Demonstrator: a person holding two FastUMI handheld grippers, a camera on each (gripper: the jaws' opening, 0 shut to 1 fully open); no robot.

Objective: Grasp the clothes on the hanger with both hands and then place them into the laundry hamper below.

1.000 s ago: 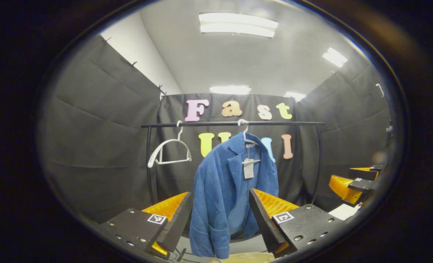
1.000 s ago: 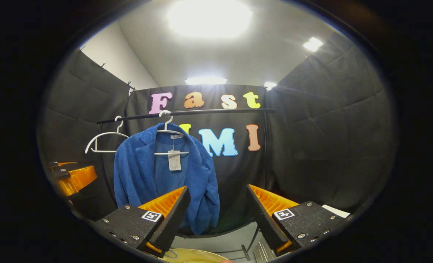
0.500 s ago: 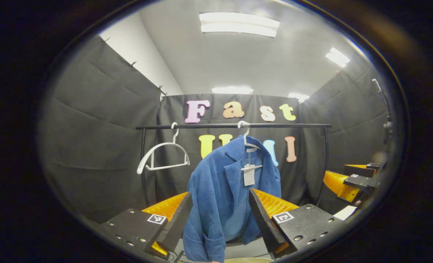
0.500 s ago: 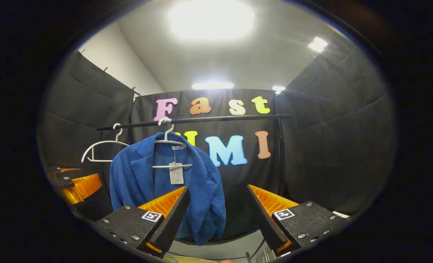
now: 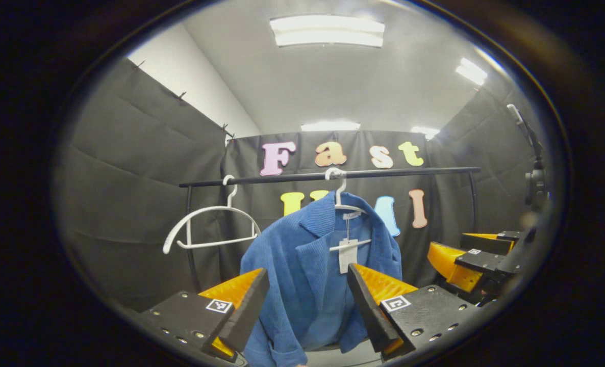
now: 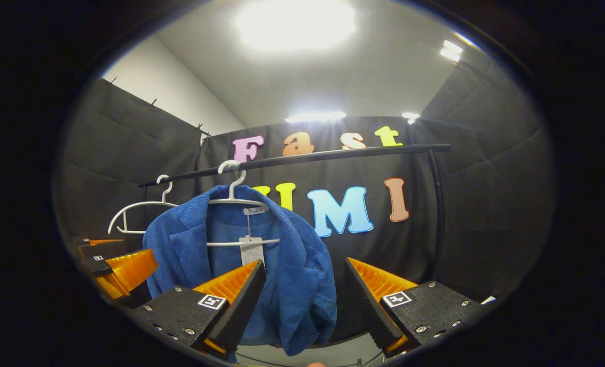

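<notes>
— While both grippers are held wide apart, where is the blue jacket (image 5: 307, 275) seen?
— On its hanger (image 6: 238, 201), ungrasped; left gripper (image 5: 307, 306) and right gripper (image 6: 305, 300) must be closed on it.

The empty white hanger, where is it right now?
In both views the empty white hanger hangs on the black rail, left of the blue jacket on its own hanger, apart from it.
</notes>
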